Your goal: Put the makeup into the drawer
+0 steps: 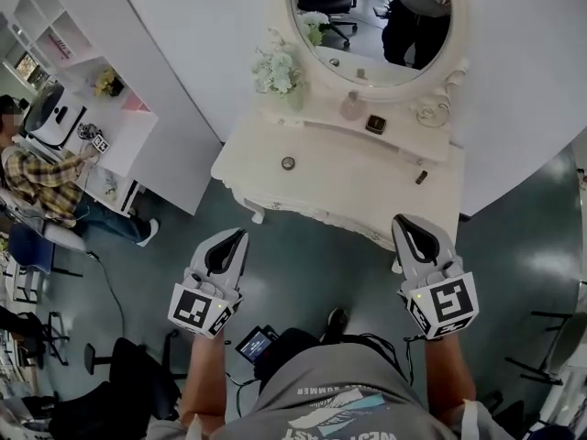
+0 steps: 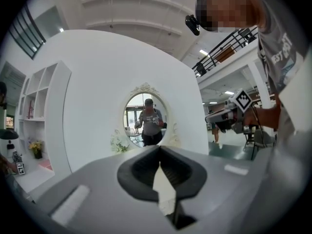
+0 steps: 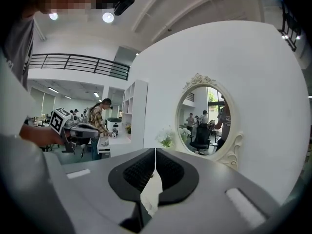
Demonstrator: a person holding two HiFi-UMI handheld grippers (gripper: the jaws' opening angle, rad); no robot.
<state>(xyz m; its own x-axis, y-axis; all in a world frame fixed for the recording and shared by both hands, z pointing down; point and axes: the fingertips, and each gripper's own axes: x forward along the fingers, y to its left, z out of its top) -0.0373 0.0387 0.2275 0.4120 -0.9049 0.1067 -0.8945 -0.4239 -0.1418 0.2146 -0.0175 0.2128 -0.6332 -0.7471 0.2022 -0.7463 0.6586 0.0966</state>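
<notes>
Left gripper [image 1: 241, 235] and right gripper [image 1: 400, 219]: both empty, fingers pressed together, held short of the white vanity bench [image 1: 341, 178]. Probably an approach, nothing to carry yet. Makeup on the bench top: round tin [image 1: 288, 163] at 9 o'clock, dark compact [image 1: 375, 124] at 12, small tube [image 1: 421, 177] at 3. No open drawer seen.

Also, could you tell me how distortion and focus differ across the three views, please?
Head view: evenly lit, sharp on the dressing table. Left gripper view: strong fisheye, black corners, the near left gripper soft. Right gripper view: same fisheye, ceiling lamp glaring.
</notes>
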